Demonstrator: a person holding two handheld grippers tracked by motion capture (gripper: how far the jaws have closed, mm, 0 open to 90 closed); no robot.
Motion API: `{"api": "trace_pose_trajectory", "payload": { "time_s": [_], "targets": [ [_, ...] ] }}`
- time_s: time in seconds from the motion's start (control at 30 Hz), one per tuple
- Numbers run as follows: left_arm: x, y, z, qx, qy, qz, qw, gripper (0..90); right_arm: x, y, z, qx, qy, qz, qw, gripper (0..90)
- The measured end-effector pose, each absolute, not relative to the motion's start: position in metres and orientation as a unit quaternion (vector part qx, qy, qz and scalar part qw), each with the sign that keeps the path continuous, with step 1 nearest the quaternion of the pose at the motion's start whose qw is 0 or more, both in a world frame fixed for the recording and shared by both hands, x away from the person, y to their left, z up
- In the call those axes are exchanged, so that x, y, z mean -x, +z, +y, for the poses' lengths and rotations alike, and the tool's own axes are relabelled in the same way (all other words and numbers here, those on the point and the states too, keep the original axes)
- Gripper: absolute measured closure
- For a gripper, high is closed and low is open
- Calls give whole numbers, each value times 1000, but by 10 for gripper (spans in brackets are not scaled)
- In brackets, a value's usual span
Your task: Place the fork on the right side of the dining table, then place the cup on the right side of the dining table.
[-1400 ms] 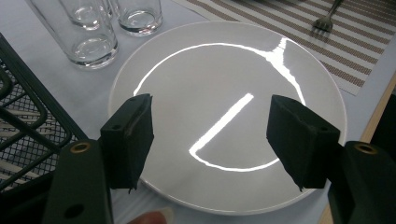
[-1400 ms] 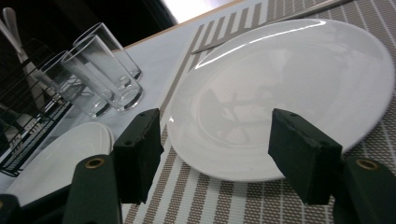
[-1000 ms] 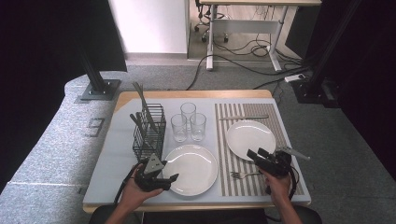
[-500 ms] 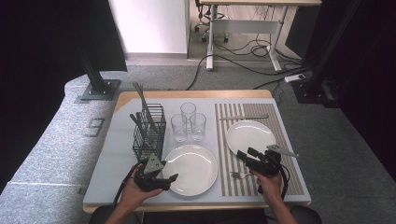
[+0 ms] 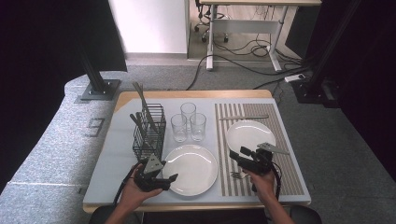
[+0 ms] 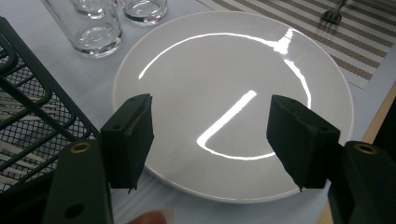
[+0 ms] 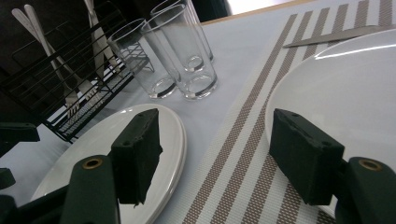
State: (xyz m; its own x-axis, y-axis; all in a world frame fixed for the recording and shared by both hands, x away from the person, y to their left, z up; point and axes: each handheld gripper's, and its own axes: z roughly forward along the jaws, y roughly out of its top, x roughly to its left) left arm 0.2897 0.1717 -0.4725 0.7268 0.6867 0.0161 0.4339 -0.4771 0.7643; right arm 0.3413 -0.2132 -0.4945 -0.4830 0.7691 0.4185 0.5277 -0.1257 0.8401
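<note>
Both tools open and empty over a set counter: the right tool (image 5: 243, 158) hovers with jaws wide above the striped placemat (image 5: 285, 172), a fork (image 5: 239, 175) lying just below it at six o'clock, long axis unclear. The left tool (image 5: 164, 179) faces the near plate (image 5: 191, 170) at three o'clock.

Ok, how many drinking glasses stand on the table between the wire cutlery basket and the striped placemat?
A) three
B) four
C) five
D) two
A: three clear glasses stand clustered between the wire cutlery basket and the striped placemat, just behind the nearer white plate.
</note>
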Motion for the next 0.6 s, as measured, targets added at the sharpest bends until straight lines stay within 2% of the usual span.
{"api": "trace_pose_trajectory", "payload": {
  "time_s": [0.6],
  "targets": [
    [-289, -472, 171, -843, 163, 332, 391, 320, -350, -480, -201, -475, 571, 660, 111, 332]
  ]
}}
